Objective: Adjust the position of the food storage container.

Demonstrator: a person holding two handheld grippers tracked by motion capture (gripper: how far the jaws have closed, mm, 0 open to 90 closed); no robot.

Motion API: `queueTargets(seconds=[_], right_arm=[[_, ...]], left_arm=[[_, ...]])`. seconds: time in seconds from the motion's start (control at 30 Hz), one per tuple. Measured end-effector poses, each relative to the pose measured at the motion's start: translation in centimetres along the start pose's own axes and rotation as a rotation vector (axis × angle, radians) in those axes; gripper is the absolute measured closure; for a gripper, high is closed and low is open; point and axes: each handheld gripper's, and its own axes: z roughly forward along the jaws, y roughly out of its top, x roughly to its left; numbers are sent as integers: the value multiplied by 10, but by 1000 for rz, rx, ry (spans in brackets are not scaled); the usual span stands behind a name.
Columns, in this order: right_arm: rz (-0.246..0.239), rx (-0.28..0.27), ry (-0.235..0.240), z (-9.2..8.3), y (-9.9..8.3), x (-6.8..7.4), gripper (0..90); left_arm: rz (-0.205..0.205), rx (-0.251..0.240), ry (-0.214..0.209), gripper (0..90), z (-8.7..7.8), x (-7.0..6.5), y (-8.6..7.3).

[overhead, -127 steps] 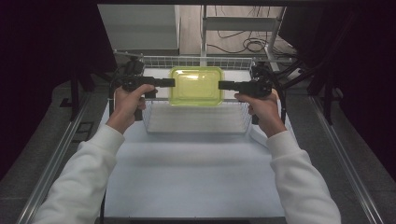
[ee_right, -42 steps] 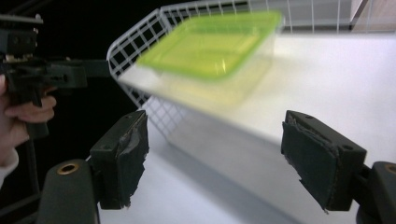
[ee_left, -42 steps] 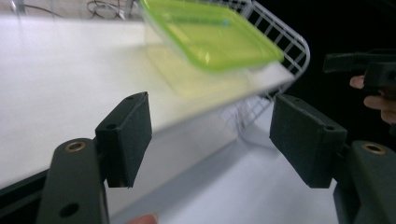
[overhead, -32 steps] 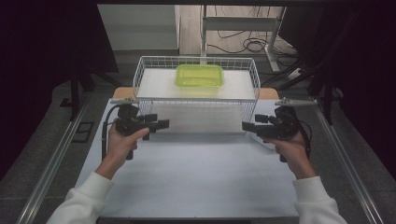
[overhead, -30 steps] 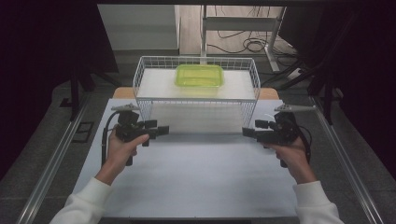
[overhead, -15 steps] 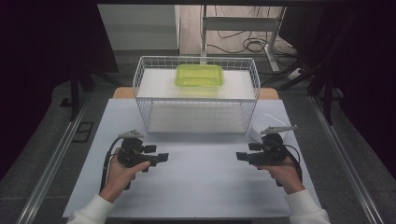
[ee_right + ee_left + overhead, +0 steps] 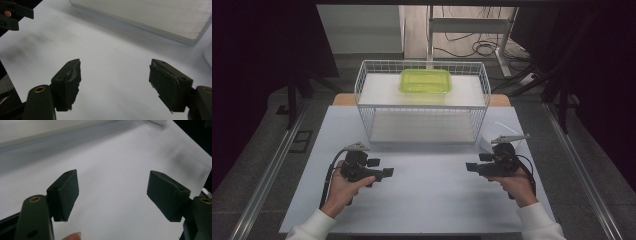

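Observation:
A translucent green container (image 7: 425,81) lies on the white board inside the white wire basket (image 7: 362,95) at the back of the table. My left gripper (image 7: 385,173) (image 7: 112,177) is low over the white table (image 7: 432,205) at the front left, pointing right. Its jaws stand open, have just opened slightly, and have nothing between them. My right gripper (image 7: 469,166) (image 7: 115,65) is low at the front right, pointing left. Its jaws are also open with nothing between them and have just closed slightly. In the right gripper view, the left gripper (image 7: 15,13) is far off at the top left.
The basket's lower white board (image 7: 150,17) lies just beyond the grippers. A pale object (image 7: 493,136) sits by the basket's right front corner. Metal rails (image 7: 272,175) run along both sides of the table. Cables lie on the floor behind.
Both hands have come back from the basket toward the near edge and sunk low over the table. The green container, earlier held between both grippers, now rests in the basket.

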Motion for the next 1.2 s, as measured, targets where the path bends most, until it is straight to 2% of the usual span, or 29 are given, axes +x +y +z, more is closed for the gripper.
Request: queueTargets(seconds=[0.13, 0.17, 0.23, 0.27, 0.3, 0.33, 0.37, 0.4, 0.47, 0.53, 0.57, 0.63, 0.67, 0.7, 0.73, 0.77, 0.8, 0.87, 0.93, 0.97, 1.0, 1.07, 1.2], right_arm=[[-9, 10, -1, -5, 1, -3, 301], [-1, 1, -8, -12, 5, -9, 344], [6, -3, -14, -17, 8, -12, 359], [18, 8, -35, -25, 16, -25, 380], [18, 8, -35, -25, 16, -25, 380], [29, 18, -62, -33, 24, -38, 406], [29, 18, -62, -33, 24, -38, 406], [34, 33, -84, -39, 32, -52, 432], [36, 40, -96, -41, 34, -57, 442], [46, 52, -126, -43, 41, -71, 476], [65, 68, -150, -43, 48, -84, 515], [63, 79, -159, -42, 52, -90, 540], [46, 116, -179, -38, 61, -98, 588], [46, 116, -179, -38, 61, -98, 588], [36, 137, -196, -33, 71, -107, 649], [36, 137, -196, -33, 71, -107, 649], [38, 158, -218, -28, 79, -115, 714], [37, 165, -228, -26, 82, -117, 745], [24, 183, -253, -17, 92, -130, 833], [24, 183, -253, -17, 92, -130, 833], [14, 196, -274, -13, 96, -138, 868], [13, 196, -286, -10, 99, -145, 887], [19, 200, -304, -6, 102, -157, 890]], left_arm=[[-3, 6, -3, 247, 1, 0, -1], [-3, 16, -4, 247, 3, 0, -2], [-3, 20, -4, 246, 3, 0, -2], [-2, 23, -5, 246, 4, 0, -2], [-2, 23, -5, 246, 4, 0, -2], [-3, 23, -7, 246, 4, 0, -2], [-5, 24, -8, 246, 5, 0, -2], [-7, 27, -10, 245, 5, 1, -2], [-9, 30, -10, 243, 6, 1, -2], [-12, 36, -14, 243, 7, 2, -2], [-11, 40, -18, 243, 8, 3, -2], [-11, 41, -20, 240, 9, 2, -2], [-7, 48, -22, 240, 10, 3, -2], [-7, 48, -22, 240, 10, 3, -2], [-6, 49, -21, 241, 10, 3, -3], [-6, 50, -21, 241, 10, 3, -3], [-5, 50, -20, 241, 10, 3, -3], [-5, 51, -19, 242, 10, 4, -3], [-9, 52, -16, 242, 10, 5, -4], [-9, 52, -16, 242, 10, 5, -4], [-11, 52, -16, 242, 10, 6, -4], [-13, 54, -12, 242, 10, 8, -5], [-16, 54, -7, 242, 9, 8, -6]])
